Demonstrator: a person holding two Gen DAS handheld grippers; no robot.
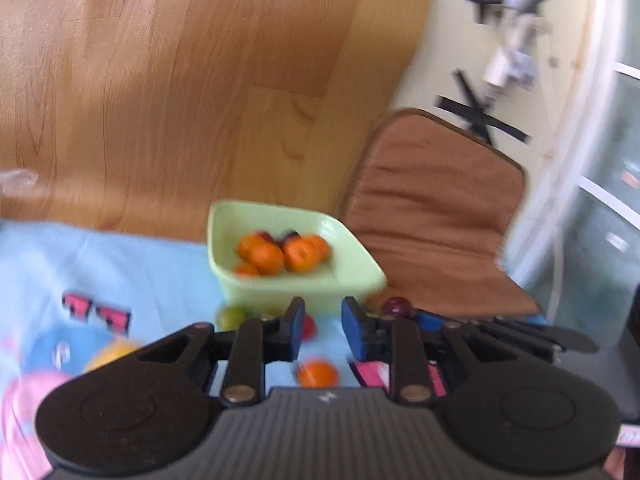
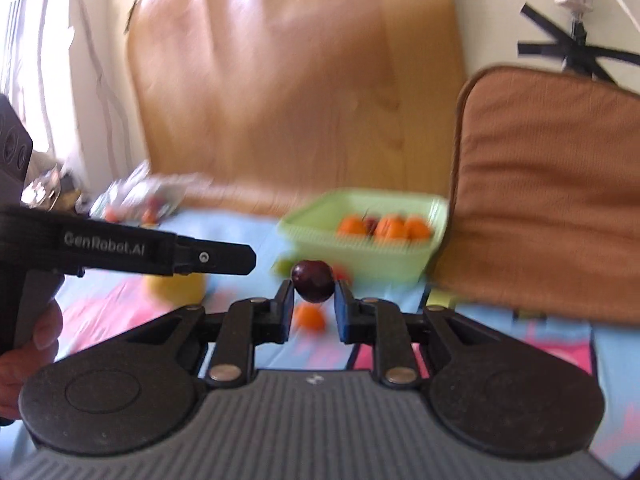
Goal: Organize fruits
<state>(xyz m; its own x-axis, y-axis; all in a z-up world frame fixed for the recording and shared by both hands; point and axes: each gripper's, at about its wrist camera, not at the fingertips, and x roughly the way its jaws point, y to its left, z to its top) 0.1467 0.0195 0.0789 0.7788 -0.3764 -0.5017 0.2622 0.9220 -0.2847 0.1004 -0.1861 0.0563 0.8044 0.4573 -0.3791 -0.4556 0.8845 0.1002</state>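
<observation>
A pale green square bowl [image 1: 352, 256] [image 2: 424, 256] holds several oranges [image 1: 298, 254] [image 2: 384, 227] and a dark fruit. My right gripper [image 2: 313, 298] is shut on a dark purple plum [image 2: 313, 281] and holds it above the blue cloth, short of the bowl. The plum and right gripper also show in the left wrist view [image 1: 396, 306]. My left gripper [image 1: 322, 326] is open and empty. Loose on the cloth lie an orange [image 1: 317, 374] [image 2: 309, 317], a green lime [image 1: 231, 317], a small red fruit [image 1: 309, 326] and a yellow fruit [image 2: 176, 286].
A blue and pink patterned cloth [image 1: 120, 264] covers the surface. A brown cushion [image 1: 436, 216] [image 2: 548, 200] leans just right of the bowl. A wooden board [image 1: 200, 80] stands behind. A clear bag with small fruits [image 2: 140, 200] lies at far left.
</observation>
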